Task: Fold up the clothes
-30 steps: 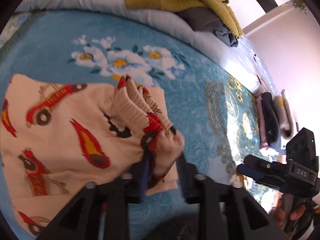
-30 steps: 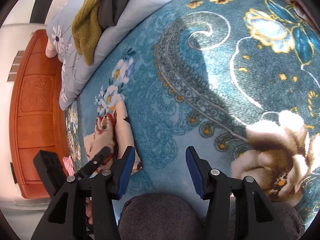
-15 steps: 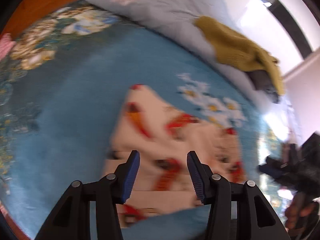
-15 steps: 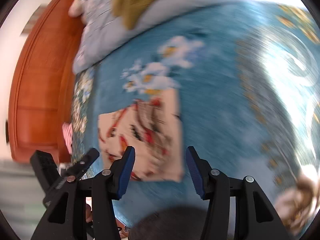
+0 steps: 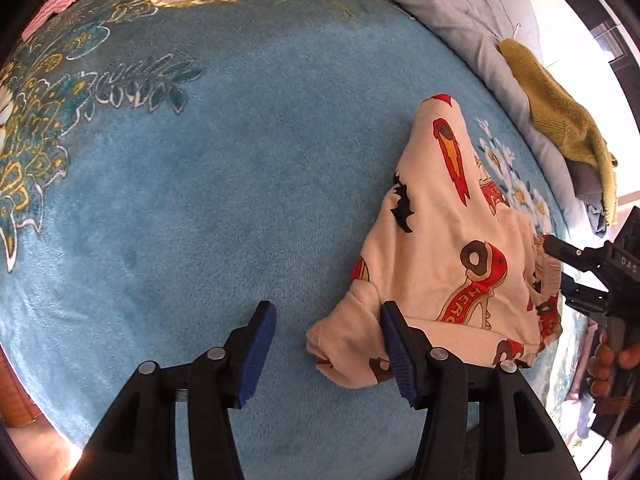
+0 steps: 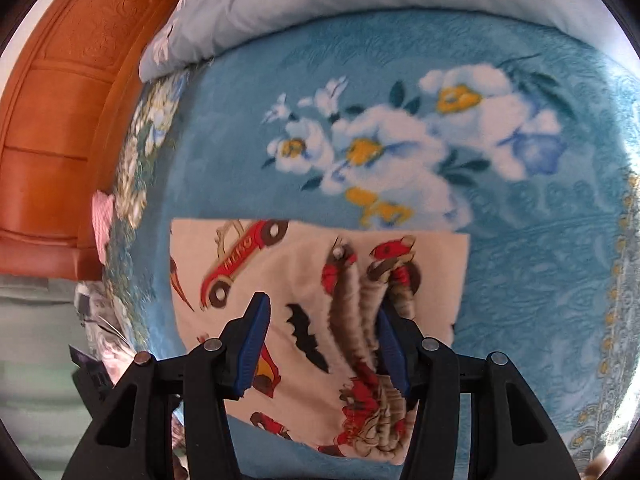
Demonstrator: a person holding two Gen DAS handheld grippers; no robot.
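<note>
Blue bed blanket (image 6: 520,240) carries the printed garment (image 6: 280,280) lying partly doubled over, edges uneven so folding looks unfinished; left tool (image 5: 326,348) gapes empty at its hem, right tool (image 6: 320,344) spread wide over the gathered waistband.

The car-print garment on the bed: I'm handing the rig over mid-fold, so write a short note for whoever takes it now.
Left tongs: open, empty, low over the blanket at the garment's near corner.
Right tongs: open, over the gathered waistband, not clamped.
Garment: cream, car print, lying on the blue blanket, partly folded and roughly rectangular in the right wrist view, but bunched at the waistband.
Done: looks like at least one fold.
Left: smooth the waistband, probably fold once more. A yellow sweater and grey clothing on the duvet may be waiting.
</note>
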